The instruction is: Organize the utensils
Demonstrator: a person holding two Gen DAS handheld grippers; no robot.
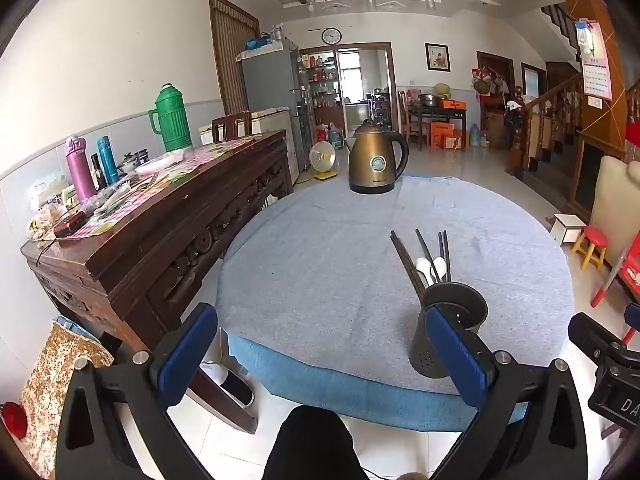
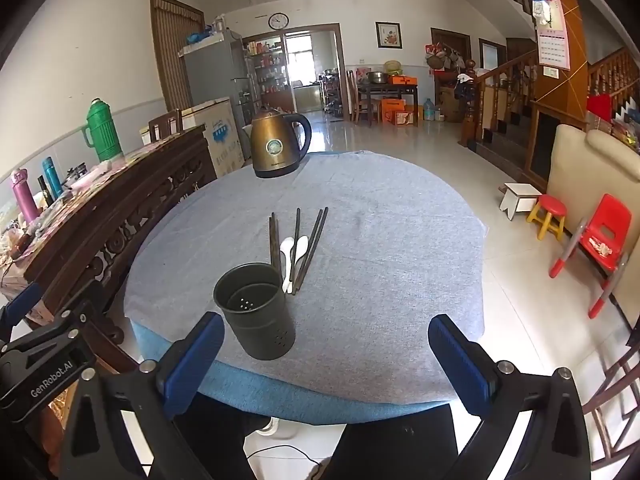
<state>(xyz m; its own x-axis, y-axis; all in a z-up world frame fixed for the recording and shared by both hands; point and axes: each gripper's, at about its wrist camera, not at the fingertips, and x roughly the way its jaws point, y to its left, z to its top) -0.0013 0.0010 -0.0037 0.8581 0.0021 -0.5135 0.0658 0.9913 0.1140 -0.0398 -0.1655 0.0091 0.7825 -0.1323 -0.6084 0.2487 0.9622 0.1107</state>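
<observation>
A dark perforated utensil holder (image 2: 256, 312) stands upright and empty near the front edge of the round table. It also shows in the left wrist view (image 1: 448, 332), partly behind my left gripper's right finger. Just behind it several dark chopsticks (image 2: 310, 250) and two white spoons (image 2: 289, 256) lie on the cloth; they also show in the left wrist view as chopsticks (image 1: 408, 260) and spoons (image 1: 430, 267). My left gripper (image 1: 320, 352) is open and empty, short of the table edge. My right gripper (image 2: 326, 354) is open and empty, right of the holder.
A bronze electric kettle (image 2: 280, 146) stands at the table's far edge on the blue-grey cloth (image 2: 400, 248). A carved wooden sideboard (image 1: 160, 232) with flasks stands to the left. Small stools and a red chair (image 2: 600, 236) stand on the floor to the right.
</observation>
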